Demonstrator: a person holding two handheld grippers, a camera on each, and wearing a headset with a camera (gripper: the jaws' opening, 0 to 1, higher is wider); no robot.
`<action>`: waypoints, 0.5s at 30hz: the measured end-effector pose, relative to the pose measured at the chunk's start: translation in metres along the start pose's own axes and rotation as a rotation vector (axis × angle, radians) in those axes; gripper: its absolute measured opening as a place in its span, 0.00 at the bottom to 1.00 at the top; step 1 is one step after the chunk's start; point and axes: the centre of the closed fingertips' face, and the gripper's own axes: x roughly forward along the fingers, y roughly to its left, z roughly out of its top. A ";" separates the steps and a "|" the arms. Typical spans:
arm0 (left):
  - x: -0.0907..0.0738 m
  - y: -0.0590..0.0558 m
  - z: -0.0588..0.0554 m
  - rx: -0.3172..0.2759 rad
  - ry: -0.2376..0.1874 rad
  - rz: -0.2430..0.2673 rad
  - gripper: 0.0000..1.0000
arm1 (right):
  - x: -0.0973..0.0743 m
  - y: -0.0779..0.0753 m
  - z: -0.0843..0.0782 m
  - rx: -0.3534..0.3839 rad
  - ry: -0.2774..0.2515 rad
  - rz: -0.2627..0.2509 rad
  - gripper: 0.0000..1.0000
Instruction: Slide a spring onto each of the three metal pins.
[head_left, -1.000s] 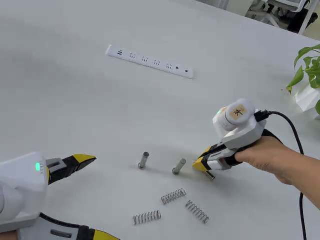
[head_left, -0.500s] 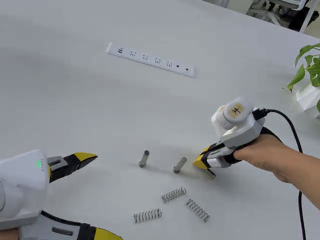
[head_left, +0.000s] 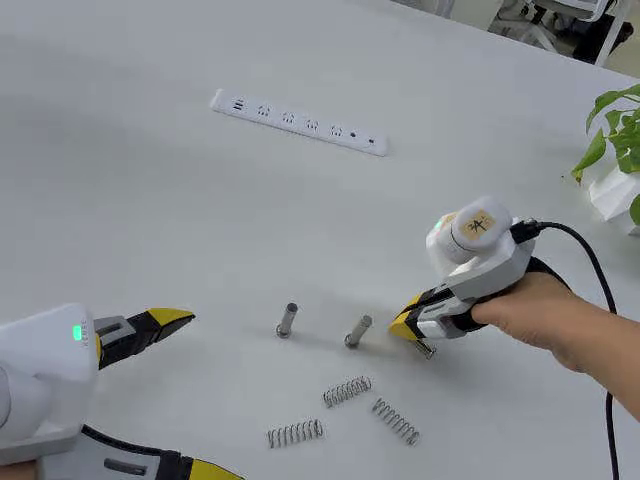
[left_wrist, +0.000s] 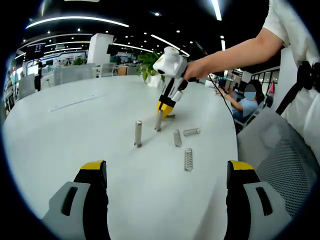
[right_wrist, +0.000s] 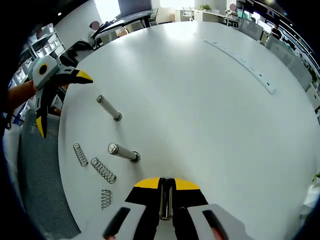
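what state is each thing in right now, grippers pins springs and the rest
left gripper: open, empty
right gripper: shut on third pin
left pin: upright, bare
middle pin: upright, bare
upper spring: lying loose
right spring: lying loose
lower spring: lying loose
power strip: flat, nothing plugged in

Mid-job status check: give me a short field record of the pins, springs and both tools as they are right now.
standing pins: two, upright on the table, both bare
third pin: clamped in the right tool
springs: three, lying loose on the table near the standing pins
left tool: open, holding nothing
progress: no spring on any pin yet
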 end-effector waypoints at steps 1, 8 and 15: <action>0.000 0.000 0.000 0.000 0.001 -0.001 0.99 | -0.001 0.000 0.000 0.000 -0.004 -0.002 0.04; 0.001 -0.001 0.002 0.006 0.001 -0.008 0.99 | -0.011 0.002 0.000 -0.002 -0.029 -0.015 0.04; 0.002 -0.002 0.003 0.009 0.001 -0.013 0.99 | -0.018 0.004 -0.003 0.004 -0.050 -0.024 0.04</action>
